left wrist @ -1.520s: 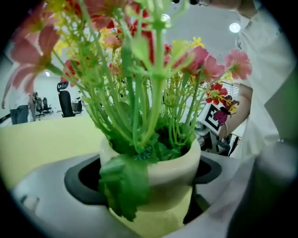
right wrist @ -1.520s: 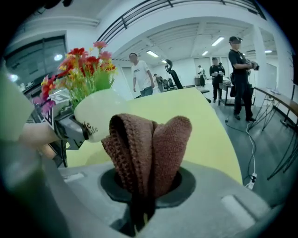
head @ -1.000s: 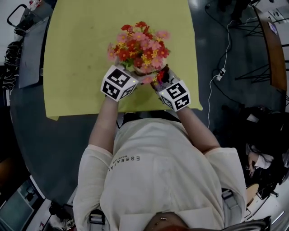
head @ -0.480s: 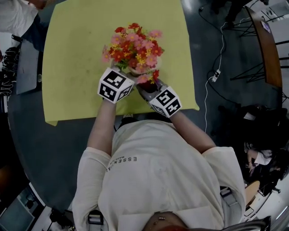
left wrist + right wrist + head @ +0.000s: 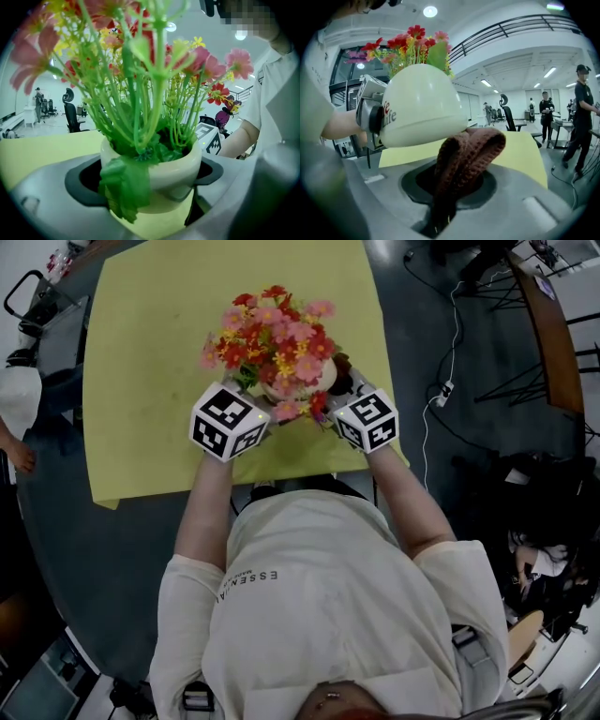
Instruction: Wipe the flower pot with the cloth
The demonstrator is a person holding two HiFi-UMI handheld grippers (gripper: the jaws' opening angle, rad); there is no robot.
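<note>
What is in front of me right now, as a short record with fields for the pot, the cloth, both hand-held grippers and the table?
pot: cream flower pot holding red, pink and yellow flowers
cloth: brown knitted cloth, folded, its top against the pot's lower side
left hand-held gripper: jaws closed on the pot's sides
right hand-held gripper: jaws shut on the cloth
table: yellow cover under the pot

A yellow tabletop stands on dark floor strewn with cables.
</note>
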